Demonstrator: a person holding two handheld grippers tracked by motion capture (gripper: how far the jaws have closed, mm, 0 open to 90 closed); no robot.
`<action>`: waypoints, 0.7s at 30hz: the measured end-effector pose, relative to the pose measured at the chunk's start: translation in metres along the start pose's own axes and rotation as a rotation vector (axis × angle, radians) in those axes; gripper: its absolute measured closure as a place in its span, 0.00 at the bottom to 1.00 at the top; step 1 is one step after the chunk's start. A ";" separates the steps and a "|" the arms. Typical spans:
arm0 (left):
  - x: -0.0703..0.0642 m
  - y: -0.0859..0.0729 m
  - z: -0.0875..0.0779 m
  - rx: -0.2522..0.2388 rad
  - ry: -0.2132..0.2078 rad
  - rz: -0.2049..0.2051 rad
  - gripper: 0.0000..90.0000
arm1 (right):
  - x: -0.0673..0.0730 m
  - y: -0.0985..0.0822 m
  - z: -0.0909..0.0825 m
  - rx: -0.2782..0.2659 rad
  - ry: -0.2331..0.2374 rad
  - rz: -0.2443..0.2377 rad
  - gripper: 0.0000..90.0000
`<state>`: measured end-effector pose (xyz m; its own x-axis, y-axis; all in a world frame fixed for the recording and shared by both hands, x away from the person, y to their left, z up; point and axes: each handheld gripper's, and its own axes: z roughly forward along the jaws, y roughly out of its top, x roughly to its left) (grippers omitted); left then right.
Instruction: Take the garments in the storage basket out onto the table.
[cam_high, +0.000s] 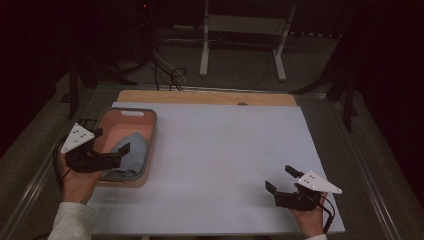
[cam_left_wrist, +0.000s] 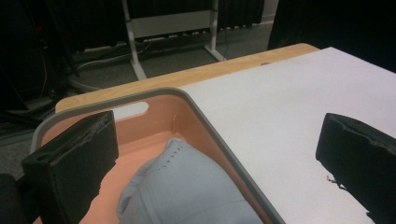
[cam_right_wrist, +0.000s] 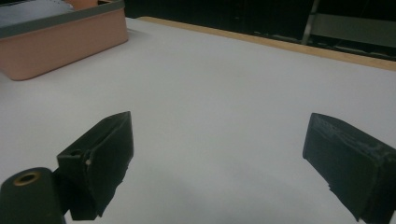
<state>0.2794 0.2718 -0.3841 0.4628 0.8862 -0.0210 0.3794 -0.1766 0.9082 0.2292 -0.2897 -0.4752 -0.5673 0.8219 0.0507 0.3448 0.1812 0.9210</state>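
Observation:
A salmon-pink bin (cam_high: 131, 110) with a grey rim stands at the left of the white sheet (cam_high: 225, 150). A grey-blue cloth (cam_high: 134, 145) lies bunched inside it. My left gripper (cam_high: 111, 141) hovers over the bin's near left part, open, with nothing between its jaws. In the left gripper view the cloth (cam_left_wrist: 187, 186) lies below the wide-apart jaws of the left gripper (cam_left_wrist: 219, 140), one over the bin (cam_left_wrist: 205, 121), the other over the sheet. My right gripper (cam_high: 279, 177) rests low at the sheet's near right, open and empty; the right gripper (cam_right_wrist: 219, 135) faces bare sheet, the bin (cam_right_wrist: 60, 42) far off.
A wooden table edge (cam_high: 200, 96) shows beyond the sheet's far side. Behind it on the dark floor stand a white metal frame (cam_high: 240, 25) and loose cables (cam_high: 170, 75). Metal rails run along both sides of the table.

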 end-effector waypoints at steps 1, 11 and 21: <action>0.001 0.001 0.001 0.002 -0.003 0.001 0.00 | 0.000 0.000 0.000 0.000 -0.001 0.000 0.10; 0.004 0.002 0.013 0.050 -0.017 0.014 0.00 | 0.000 0.000 0.000 0.002 -0.004 -0.004 0.10; 0.011 0.001 0.023 0.095 -0.015 0.002 0.00 | 0.000 0.000 0.000 0.003 -0.003 -0.005 0.10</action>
<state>0.3035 0.2716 -0.3930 0.4755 0.8793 -0.0264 0.4522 -0.2185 0.8647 0.2296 -0.2899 -0.4758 -0.5668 0.8226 0.0449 0.3444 0.1870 0.9200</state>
